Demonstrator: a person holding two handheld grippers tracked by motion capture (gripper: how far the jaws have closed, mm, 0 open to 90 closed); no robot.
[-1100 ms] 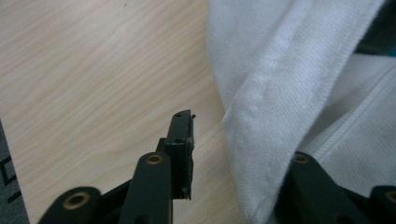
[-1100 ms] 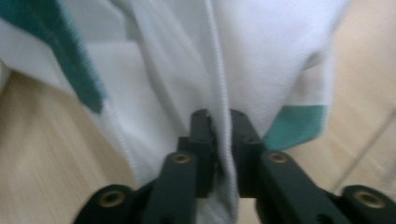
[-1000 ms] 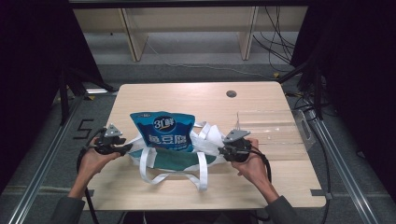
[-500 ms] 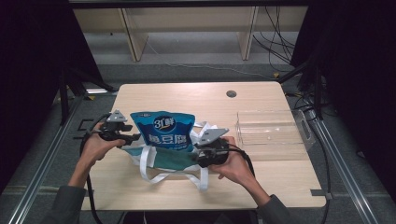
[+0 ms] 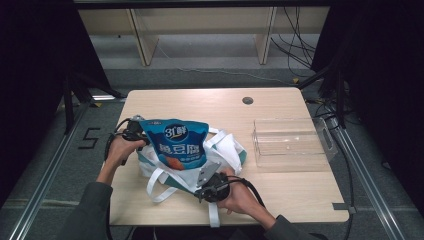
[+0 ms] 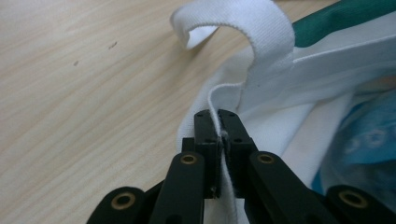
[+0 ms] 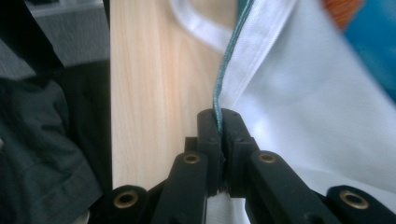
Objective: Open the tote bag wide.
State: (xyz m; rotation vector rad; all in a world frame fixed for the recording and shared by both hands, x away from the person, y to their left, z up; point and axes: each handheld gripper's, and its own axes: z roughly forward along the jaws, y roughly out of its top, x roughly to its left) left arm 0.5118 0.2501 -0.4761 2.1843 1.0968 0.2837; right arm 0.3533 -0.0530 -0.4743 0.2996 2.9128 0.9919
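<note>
- Bag sits on the desk, towards the person's side and left of middle, white cloth with green trim and loose white straps spilling over the wood.
- Blue pouch stands in the bag's mouth, so the bag is propped open around it.
- Left tongs are at the bag's left edge, right beside the pouch. Their jaws have just been closing, and in the left gripper view the left tongs are pinched tight on a fold of the white rim, cloth running straight down between the jaws. A strap loops just past the tips.
- Right tongs are at the bag's near edge, on the person's side. Those have just been closing too, and in the right gripper view the right tongs clamp the green-piped edge of the cloth.
- So the bag hangs between both tongs, one hold at its left rim and one at its near rim.
- Clear tray sits well apart to the right.
</note>
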